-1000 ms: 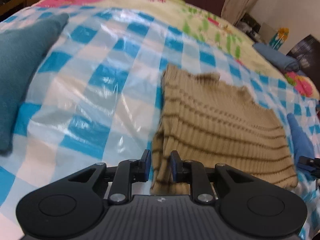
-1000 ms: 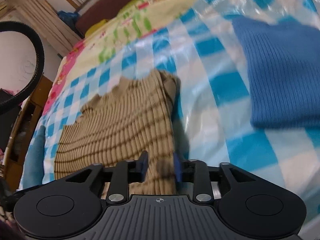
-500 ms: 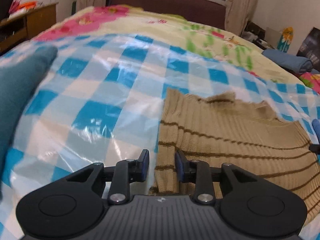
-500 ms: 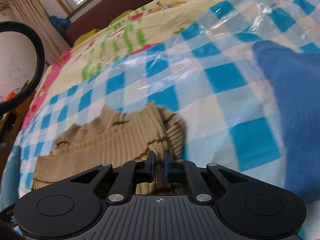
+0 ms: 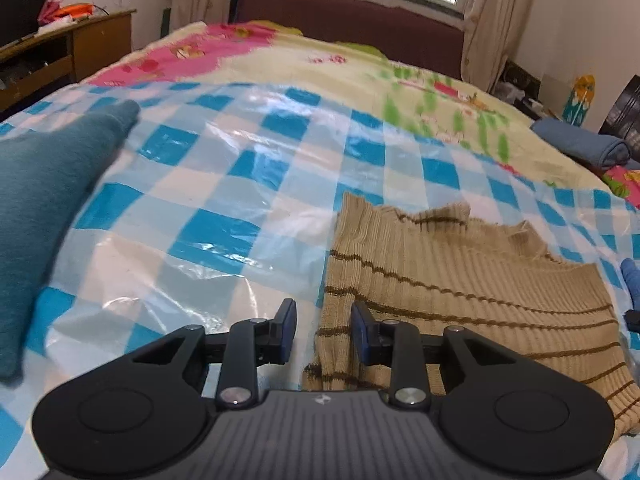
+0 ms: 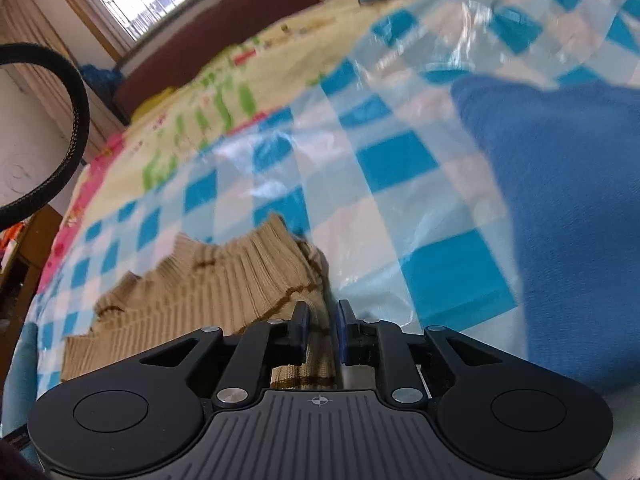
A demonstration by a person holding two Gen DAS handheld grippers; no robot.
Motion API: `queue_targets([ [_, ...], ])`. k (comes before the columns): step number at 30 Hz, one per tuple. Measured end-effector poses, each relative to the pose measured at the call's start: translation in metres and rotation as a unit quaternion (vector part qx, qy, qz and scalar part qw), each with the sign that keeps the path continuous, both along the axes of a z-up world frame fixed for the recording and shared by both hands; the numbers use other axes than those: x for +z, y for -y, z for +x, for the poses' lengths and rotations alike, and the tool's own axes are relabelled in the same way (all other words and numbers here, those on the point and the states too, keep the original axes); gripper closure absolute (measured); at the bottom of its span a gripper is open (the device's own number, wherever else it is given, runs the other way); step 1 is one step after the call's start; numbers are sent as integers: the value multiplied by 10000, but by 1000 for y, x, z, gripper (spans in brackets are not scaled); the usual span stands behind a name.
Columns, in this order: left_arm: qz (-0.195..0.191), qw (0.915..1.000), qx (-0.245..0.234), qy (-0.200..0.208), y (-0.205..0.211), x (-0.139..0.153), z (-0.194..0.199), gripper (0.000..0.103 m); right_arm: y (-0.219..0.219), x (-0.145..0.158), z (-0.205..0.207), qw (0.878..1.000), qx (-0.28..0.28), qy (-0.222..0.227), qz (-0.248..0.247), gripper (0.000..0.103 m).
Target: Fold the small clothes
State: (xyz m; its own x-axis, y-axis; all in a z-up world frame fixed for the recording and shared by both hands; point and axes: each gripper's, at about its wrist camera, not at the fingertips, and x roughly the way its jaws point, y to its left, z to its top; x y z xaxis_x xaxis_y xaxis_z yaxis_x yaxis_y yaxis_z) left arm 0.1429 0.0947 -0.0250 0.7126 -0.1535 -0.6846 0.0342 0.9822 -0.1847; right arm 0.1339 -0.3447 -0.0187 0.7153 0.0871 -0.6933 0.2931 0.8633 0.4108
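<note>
1. Your left gripper (image 5: 323,330) is released, its jaws parted around the near left edge of the tan striped sweater (image 5: 460,292), pads not pressing it.
2. Your right gripper (image 6: 322,330) has just been opening; the sweater's right edge sits between its jaws, contact blurred.
3. The sweater lies flat on the bed's checkered plastic sheet (image 5: 240,200), its near hem hidden behind both grippers.
4. The blue garment (image 6: 560,200) is cut off at the right.

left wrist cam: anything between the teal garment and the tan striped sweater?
Nothing but bare checkered plastic sheet between the teal garment and the tan striped sweater, shown in the left wrist view.
</note>
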Motion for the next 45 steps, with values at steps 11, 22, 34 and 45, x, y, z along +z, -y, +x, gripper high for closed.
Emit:
queue_targets([
  [11,-187,9993,-241,-231,15,-17,-34,67,-53,-10,-59,9952,959,-172,-29,87],
  [22,-74,9997,37,-250,4,-16,-45,66,-52,8,-74,9950,948,-144,-286,86],
  [34,-342,9984,-124,-422,6,-18,-57,66,-50,9,-123,9893,1254,-393,-632,64],
  [45,-148,9986,-160,-477,11,-18,-58,66,-79,-7,-92,9623,1949,-516,-1827,69],
])
